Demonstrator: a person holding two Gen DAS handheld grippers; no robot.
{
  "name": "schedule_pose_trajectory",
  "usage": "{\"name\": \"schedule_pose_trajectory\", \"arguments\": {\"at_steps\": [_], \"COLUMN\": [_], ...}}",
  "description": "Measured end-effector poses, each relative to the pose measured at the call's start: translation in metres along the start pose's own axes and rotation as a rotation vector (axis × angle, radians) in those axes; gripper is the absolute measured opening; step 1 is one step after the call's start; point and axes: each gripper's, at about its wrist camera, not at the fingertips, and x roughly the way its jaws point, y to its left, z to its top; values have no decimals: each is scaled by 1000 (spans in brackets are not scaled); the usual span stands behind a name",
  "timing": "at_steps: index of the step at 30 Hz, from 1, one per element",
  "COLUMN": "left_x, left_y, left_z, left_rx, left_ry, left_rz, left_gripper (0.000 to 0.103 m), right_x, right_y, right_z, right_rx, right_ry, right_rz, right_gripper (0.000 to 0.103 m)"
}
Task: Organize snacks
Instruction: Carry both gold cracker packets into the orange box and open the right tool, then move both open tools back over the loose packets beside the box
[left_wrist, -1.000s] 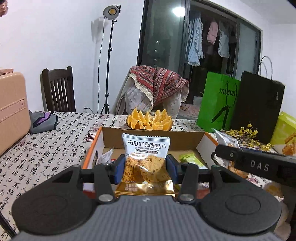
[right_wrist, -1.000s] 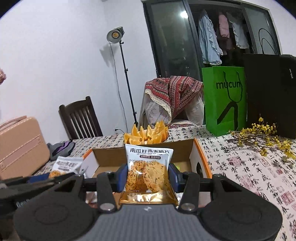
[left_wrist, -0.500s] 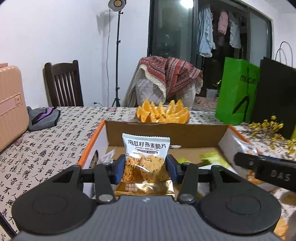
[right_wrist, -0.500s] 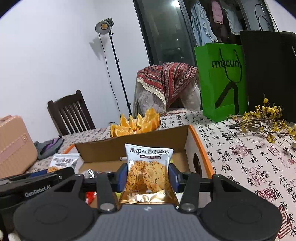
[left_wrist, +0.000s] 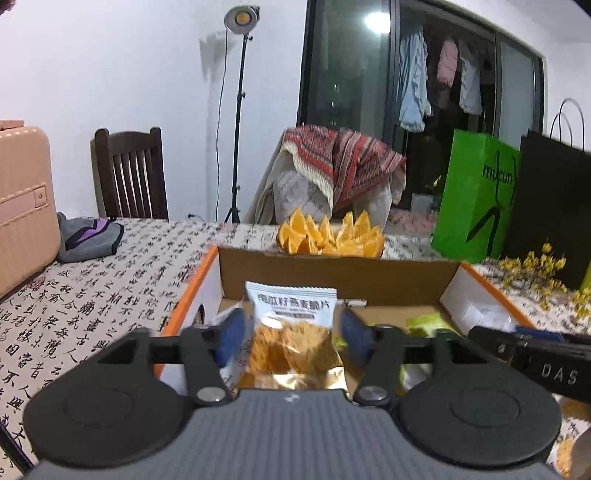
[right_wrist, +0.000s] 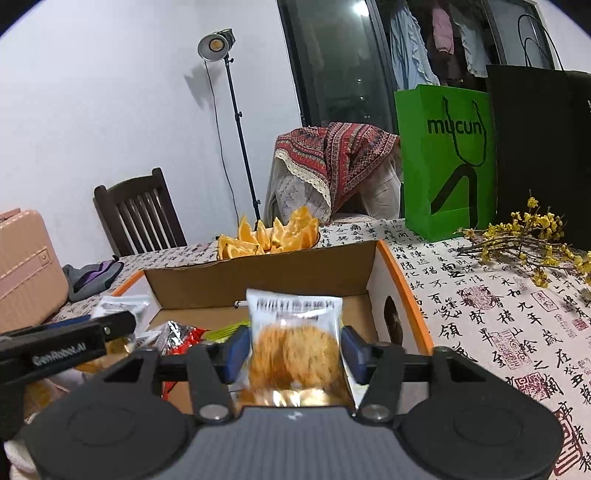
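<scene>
Both the left gripper (left_wrist: 291, 328) and right gripper (right_wrist: 293, 349) are opening over the orange-edged cardboard box (right_wrist: 258, 277), releasing white-and-gold crisp packets (left_wrist: 291, 332) toward twelve o'clock, beside snacks already inside.

On the table (left_wrist: 92, 295), orange wedges (left_wrist: 328, 236) lie behind the box (left_wrist: 332, 273), paper bags (left_wrist: 476, 199) to its right.

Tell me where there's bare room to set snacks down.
Bare: tablecloth between the box and the grey pouch; tablecloth between the box's right wall and the yellow sprigs; the box floor by its right wall. Crowded: the box's left half, heaped with packets.
</scene>
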Motion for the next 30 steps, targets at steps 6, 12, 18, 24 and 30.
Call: {"name": "schedule_pose_trajectory", "arguments": {"at_steps": [6,12,18,24,30], "left_x": [-7,-11,-11,-12,-25], "left_y": [3,9,10,10,10], "left_z": [2,3,4,3,7], "left_rx": [-26,-69,-69,-71,-74], "left_ry": [-36,-57,-53,-50,-54], "left_rz": [10,1,-1,-3,-25], "left_gripper": [101,103,103,103,103], "right_x": [-7,-7,-8,-9,-19], "right_y": [-3,-4,-3,-4,-4], "right_z": [-1,0,-1,-1,2], "right_rx": [18,24,27,35,33], "right_ry": [-32,-37,-39,-41,-62], "right_rz": [19,18,15,13,5], "right_gripper": [93,103,103,103,103]}}
